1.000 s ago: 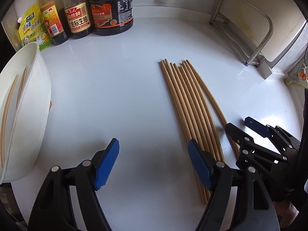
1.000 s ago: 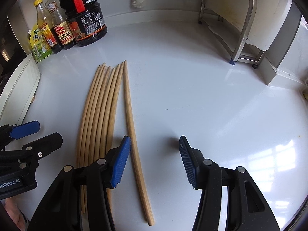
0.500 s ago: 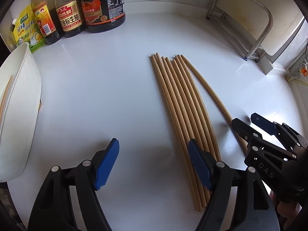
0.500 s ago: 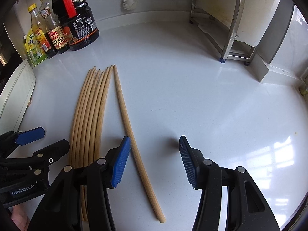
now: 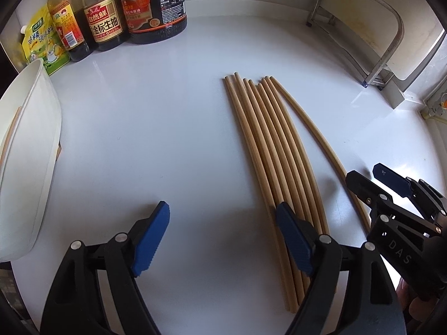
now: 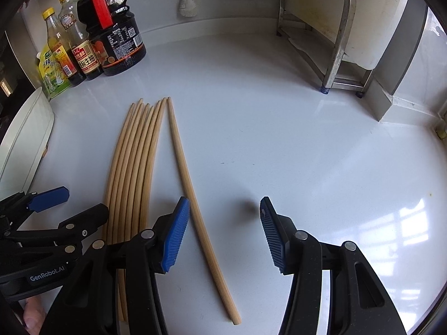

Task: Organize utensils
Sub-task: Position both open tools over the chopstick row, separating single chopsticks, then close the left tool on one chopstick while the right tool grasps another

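Note:
Several wooden chopsticks (image 5: 268,150) lie side by side in a bundle on the white counter; they also show in the right wrist view (image 6: 137,162). One single chopstick (image 6: 192,184) lies apart to their right, also seen in the left wrist view (image 5: 315,136). My left gripper (image 5: 223,234) is open and empty, its right finger over the bundle's near end. My right gripper (image 6: 225,231) is open and empty, with the single chopstick passing between its fingers near the left one. A white container (image 5: 25,150) at the left holds chopsticks.
Sauce bottles (image 5: 131,8) and a yellow pouch (image 5: 42,42) stand at the back left of the counter (image 5: 139,128). A metal rack (image 6: 329,42) stands at the back right. A brush (image 6: 188,2) hangs on the back wall.
Both grippers have shifted a little to the left and forward. The single chopstick now lies between the right gripper's fingers instead of under its left finger. The chopsticks have not moved.

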The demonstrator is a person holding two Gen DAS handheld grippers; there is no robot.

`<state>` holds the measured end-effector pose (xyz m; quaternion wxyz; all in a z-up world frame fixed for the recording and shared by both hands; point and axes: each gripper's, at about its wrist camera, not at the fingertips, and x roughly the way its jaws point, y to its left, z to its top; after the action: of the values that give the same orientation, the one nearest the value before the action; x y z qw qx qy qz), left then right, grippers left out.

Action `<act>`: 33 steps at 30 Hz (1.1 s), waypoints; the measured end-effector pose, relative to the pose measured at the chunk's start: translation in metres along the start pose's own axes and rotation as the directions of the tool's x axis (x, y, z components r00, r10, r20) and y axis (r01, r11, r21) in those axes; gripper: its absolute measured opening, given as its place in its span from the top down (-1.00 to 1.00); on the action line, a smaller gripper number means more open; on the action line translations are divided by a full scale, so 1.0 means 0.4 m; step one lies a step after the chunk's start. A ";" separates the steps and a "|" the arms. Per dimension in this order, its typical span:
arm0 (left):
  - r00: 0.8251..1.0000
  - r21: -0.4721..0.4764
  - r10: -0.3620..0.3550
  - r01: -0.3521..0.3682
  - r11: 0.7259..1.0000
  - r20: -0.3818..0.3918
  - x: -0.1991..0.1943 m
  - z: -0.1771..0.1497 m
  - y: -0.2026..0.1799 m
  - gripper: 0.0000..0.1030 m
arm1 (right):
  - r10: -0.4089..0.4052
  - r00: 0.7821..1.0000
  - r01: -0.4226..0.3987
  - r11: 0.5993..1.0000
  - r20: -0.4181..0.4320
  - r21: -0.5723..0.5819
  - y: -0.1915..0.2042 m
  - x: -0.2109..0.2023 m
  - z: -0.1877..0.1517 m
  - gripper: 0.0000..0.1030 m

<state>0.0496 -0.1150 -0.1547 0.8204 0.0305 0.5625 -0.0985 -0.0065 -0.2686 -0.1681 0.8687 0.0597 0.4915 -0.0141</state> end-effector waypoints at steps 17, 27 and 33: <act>1.000 0.003 0.029 -0.029 1.000 -0.001 0.002 -0.002 0.000 -0.56 | 0.008 1.000 -0.008 1.000 0.002 -0.022 0.008 0.010 0.004 0.02; 0.998 -0.007 0.060 -0.060 0.998 0.000 0.006 -0.003 0.015 -0.53 | 0.018 1.000 -0.018 0.999 0.002 -0.032 0.005 0.011 0.002 0.02; 0.998 -0.009 0.064 -0.064 0.998 0.002 0.010 0.005 0.018 -0.56 | 0.003 1.000 -0.003 0.998 0.007 -0.058 0.013 0.019 0.002 0.02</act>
<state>0.0541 -0.1089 -0.1580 0.8239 0.0445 0.5606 -0.0699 -0.0015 -0.2633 -0.1735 0.8719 0.0353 0.4883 0.0013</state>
